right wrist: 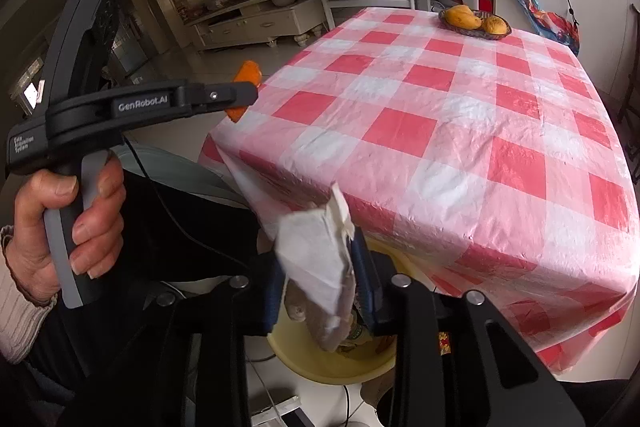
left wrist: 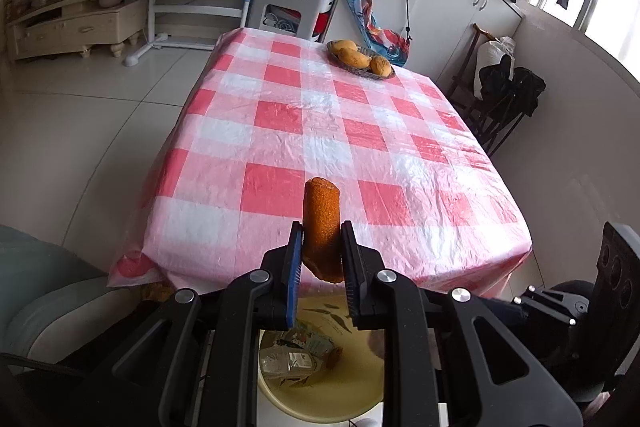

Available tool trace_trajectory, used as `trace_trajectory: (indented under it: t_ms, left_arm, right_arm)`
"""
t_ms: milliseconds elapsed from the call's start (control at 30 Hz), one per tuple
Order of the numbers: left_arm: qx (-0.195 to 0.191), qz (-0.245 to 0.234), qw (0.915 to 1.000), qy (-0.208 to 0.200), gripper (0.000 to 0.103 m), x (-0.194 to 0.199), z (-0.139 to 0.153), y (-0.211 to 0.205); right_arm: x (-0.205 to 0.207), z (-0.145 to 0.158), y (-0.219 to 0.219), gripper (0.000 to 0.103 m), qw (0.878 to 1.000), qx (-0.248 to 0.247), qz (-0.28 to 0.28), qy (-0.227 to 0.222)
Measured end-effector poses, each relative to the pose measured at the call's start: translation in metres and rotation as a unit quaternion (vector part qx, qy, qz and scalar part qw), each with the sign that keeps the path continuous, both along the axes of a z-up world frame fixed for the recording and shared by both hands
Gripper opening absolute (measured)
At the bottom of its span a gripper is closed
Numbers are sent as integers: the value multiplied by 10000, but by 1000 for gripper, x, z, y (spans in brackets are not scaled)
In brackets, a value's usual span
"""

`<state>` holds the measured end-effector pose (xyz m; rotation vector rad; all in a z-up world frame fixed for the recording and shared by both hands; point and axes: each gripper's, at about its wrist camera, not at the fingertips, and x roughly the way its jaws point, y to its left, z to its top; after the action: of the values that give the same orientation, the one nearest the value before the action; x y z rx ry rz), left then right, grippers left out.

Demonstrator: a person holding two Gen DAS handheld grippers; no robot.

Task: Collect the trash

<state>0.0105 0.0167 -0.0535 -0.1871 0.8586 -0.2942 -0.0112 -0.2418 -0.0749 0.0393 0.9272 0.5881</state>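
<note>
Your left gripper (left wrist: 320, 251) is pinching an orange peel (left wrist: 322, 227) upright between nearly closed fingers, just off the near edge of the checkered table (left wrist: 360, 131). Your right gripper (right wrist: 320, 291) is clamping a crumpled white tissue (right wrist: 316, 267) above the yellow basin (right wrist: 320, 363), which is already holding what looks like wrappers, partly hidden.

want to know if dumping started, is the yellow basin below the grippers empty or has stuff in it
Not empty. The left wrist view shows the yellow basin already holding a clear crumpled wrapper and a small brown scrap.
</note>
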Motion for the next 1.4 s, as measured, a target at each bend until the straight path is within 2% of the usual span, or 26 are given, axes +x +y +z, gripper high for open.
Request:
trace_trajectory:
  t_ms: [33,100,167,333,433,500,533,567,633,767,867,1100,1400]
  left_arm:
    - [35,-23,10000,12,18,-3,-1,-1]
    - [94,-74,9999,29,18,-9,-3,-4]
    - [152,-132,9998,56,18,-16,-5,-8]
    - [328,-349,9987,184,18,-30,-13,-21]
    - [410,-665,9961,403,20,-39,-22,-34]
    - [559,-834,9936,521,28,-44,-28,-43]
    - [689,-852,9928,488,36,-47,-29,-47]
    - [798,-845,9924,412,44,-51,-28,-49]
    - [950,-778,9924,120,53,-57,-20,-52]
    - [1066,-357,9928,-423,75,-60,0,-44]
    - [1044,-4,9916,-762,83,-62,13,-34]
    - [1143,317,9860,-1172,90,-63,29,-27]
    - [1042,598,9850,-1236,94,-63,33,-17]
  right_arm:
    - [0,1,-2,48,10000,21,-56,-18]
    - [-2,3,-7,51,9998,111,-161,-52]
    - [-1,4,-12,59,9993,237,-283,-35]
    - [3,9,-30,66,9959,570,-698,-49]
    - [2,15,-39,68,9928,780,-888,-172]
    - [0,23,-46,76,9894,896,-1076,-385]
    - [-2,28,-49,82,9868,892,-1229,-562]
    - [-6,34,-53,88,9839,838,-1394,-747]
    - [-15,45,-59,93,9748,663,-1781,-1166]
    - [-27,56,-63,95,9573,291,-2319,-1701]
    - [-36,59,-58,95,9440,-75,-2545,-2098]
    - [-24,50,-46,95,9466,-433,-2414,-2094]
    - [-28,45,-41,95,9464,-592,-2399,-2083]
